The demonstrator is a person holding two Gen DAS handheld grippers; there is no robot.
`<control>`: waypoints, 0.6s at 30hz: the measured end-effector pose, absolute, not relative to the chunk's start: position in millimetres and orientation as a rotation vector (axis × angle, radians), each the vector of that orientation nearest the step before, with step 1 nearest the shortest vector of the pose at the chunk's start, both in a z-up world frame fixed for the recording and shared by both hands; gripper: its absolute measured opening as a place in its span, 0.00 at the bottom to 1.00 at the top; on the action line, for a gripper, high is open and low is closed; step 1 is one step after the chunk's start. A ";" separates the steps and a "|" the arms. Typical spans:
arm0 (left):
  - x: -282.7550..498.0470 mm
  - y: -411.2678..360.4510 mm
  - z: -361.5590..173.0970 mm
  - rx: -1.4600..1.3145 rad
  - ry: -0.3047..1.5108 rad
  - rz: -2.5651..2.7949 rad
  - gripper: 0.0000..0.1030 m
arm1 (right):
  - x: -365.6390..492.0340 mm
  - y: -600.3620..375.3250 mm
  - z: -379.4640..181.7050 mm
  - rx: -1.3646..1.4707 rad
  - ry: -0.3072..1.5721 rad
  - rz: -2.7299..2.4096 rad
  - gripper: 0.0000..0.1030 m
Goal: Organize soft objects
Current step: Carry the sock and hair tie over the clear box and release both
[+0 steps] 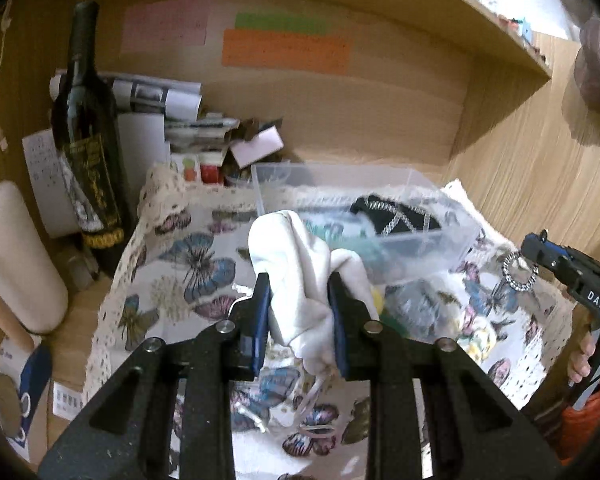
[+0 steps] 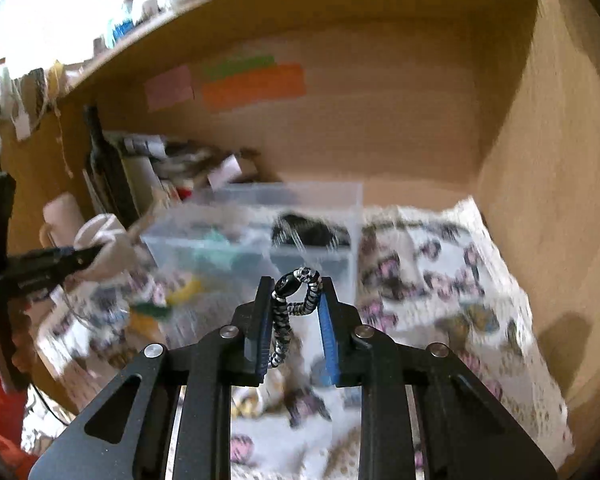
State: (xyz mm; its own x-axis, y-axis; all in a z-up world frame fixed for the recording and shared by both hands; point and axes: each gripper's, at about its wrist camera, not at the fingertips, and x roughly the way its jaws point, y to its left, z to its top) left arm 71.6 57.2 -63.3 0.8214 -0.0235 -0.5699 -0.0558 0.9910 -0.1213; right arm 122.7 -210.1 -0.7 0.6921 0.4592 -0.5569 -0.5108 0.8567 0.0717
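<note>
My left gripper (image 1: pixel 299 282) is shut on a white drawstring cloth pouch (image 1: pixel 300 264) and holds it above the butterfly cloth (image 1: pixel 172 280), just in front of a clear plastic box (image 1: pixel 420 236). The box holds a black item with silver trim (image 1: pixel 396 216) and teal things. My right gripper (image 2: pixel 296 286) is shut on a black-and-white braided hair tie (image 2: pixel 296 292), held up in front of the box (image 2: pixel 320 240). In the left wrist view the right gripper (image 1: pixel 540 256) shows at the right with the hair tie ring (image 1: pixel 520 272). The left gripper (image 2: pixel 80 258) with the pouch (image 2: pixel 108 248) shows at the left of the right wrist view.
A dark wine bottle (image 1: pixel 86 140) stands at the back left beside papers and small boxes (image 1: pixel 204 132). A cream jug (image 1: pixel 16 256) stands at the left. Wooden shelf walls (image 1: pixel 532 168) close in the back and right. Yellow and green items (image 2: pixel 180 292) lie before the box.
</note>
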 end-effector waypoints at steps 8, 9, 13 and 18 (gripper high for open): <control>92.5 56.0 -38.9 -0.118 0.545 0.003 0.26 | 146.2 -186.3 22.9 -0.091 0.512 0.586 0.19; 95.5 56.1 -36.8 -0.118 0.540 0.000 0.26 | 150.1 -182.7 24.6 -0.095 0.508 0.590 0.19; 108.7 56.9 -26.4 -0.121 0.518 -0.018 0.26 | 165.7 -169.5 27.2 -0.113 0.506 0.599 0.19; 127.7 60.6 -18.0 -0.136 0.503 -0.031 0.26 | 185.2 -153.0 22.7 -0.134 0.536 0.612 0.19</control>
State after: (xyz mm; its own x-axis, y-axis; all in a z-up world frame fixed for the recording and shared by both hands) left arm 127.7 60.6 -18.0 0.8757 -0.0628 -0.4788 -0.0040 0.9905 -0.1374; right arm 185.2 -153.0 22.7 0.6876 0.5108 -0.5160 -0.5788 0.8147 0.0353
